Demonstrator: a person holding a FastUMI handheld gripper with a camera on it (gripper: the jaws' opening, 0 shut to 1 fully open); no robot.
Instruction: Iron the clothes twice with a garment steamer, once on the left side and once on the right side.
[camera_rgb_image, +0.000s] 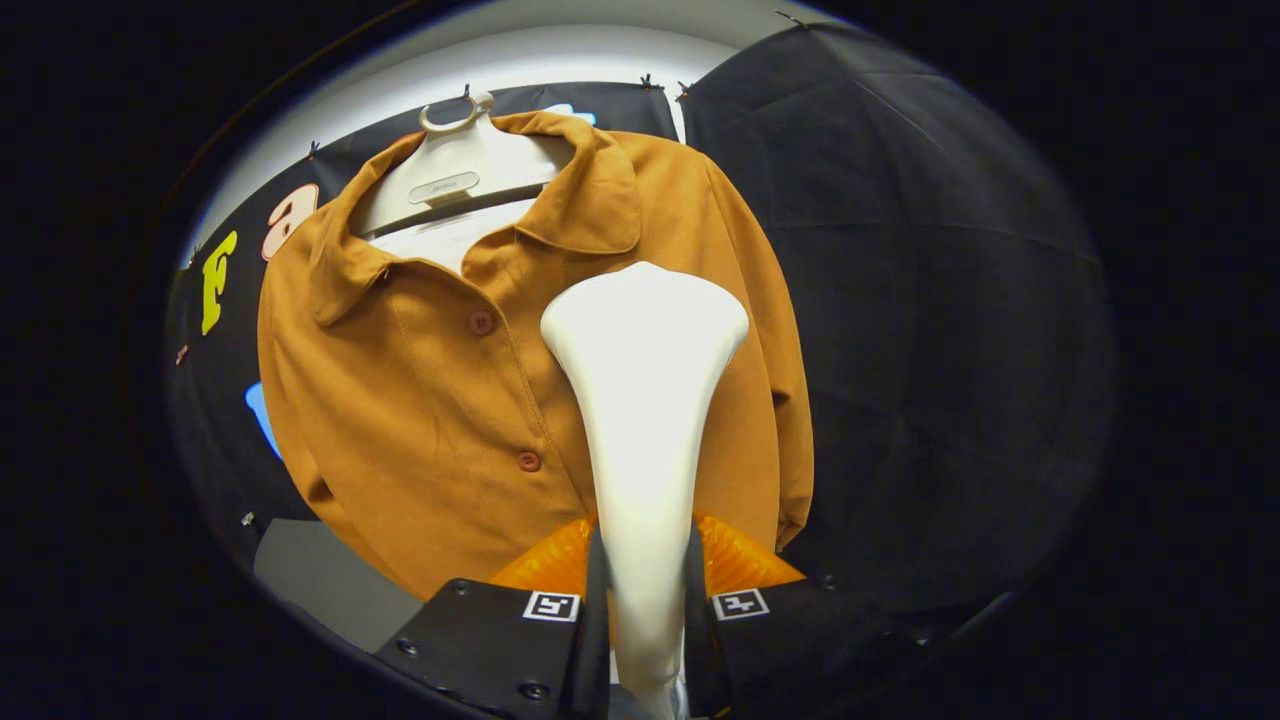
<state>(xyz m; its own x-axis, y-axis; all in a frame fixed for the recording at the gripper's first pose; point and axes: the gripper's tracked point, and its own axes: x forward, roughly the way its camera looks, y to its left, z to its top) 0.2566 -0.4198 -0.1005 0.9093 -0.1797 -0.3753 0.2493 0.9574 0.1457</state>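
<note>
Here, brown shirt (440, 400) hung on pale hanger (455, 175) against the booth wall. White garment steamer (645, 400) raised upright before the shirt's right front panel. Gripper (645, 590) fingers clamped on the steamer handle, one each side.

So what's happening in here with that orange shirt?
A hand-held gripper has its fingers shut on the handle of a white steamer. The steamer's wide head is raised in front of a brown-orange shirt, near its buttoned front, on the side away from the visible buttons. The shirt hangs on a pale hanger against the booth's black wall. Whether the head touches the cloth cannot be told.
</note>
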